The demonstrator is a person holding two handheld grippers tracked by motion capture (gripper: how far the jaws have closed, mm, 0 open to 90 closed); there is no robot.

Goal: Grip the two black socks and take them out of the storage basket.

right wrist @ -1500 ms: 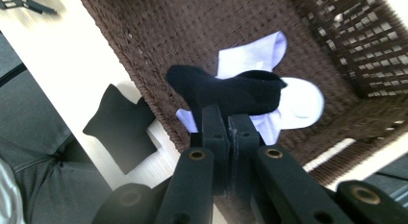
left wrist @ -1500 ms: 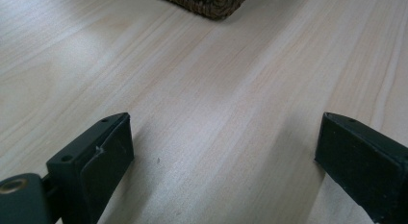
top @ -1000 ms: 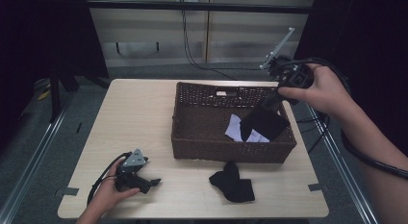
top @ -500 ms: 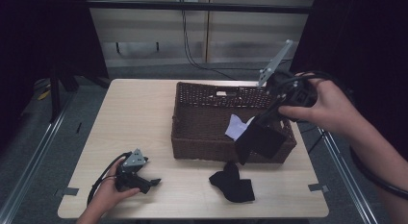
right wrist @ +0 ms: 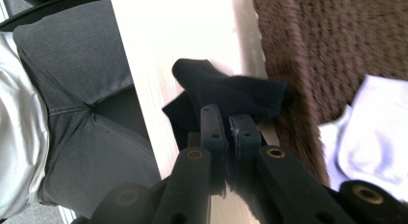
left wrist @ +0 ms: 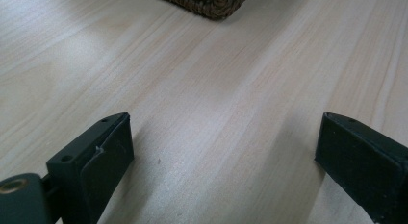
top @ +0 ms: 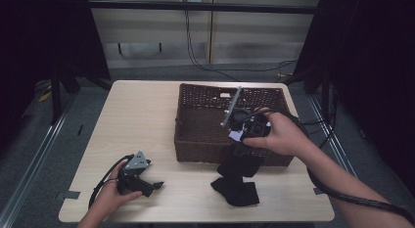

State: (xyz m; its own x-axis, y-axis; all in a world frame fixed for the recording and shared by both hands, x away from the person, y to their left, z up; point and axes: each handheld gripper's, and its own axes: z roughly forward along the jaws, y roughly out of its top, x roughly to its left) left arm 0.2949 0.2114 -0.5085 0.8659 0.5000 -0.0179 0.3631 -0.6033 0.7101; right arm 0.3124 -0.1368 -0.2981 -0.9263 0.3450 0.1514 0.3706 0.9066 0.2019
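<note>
Your right gripper (top: pixel 240 152) is clamped on a limp black cloth sock (top: pixel 241 165) that hangs straight down, apparently just over another black sock (top: pixel 236 191) (left gripper (top: pixel 147 185) idle, jaws wide, holding nothing).

The wicker basket (top: pixel 205 135) fills the upper middle and right of the table (top: pixel 137 115) in the high view, and its tall woven walls block any level pass there; entry is from above. The right gripper (top: pixel 240 152) and its hand (top: pixel 276 135) hang over the basket's near wall, jaws pinched on a black cloth (top: pixel 240 164) that drapes down onto a second black cloth (top: pixel 237 191) lying just in front of the basket, so that lower-middle strip is crowded. The whole left half of the tabletop lies bare, except at lower left, where the left gripper (top: pixel 151 186) rests with its 2 jaws wide apart over bare wood.
</note>
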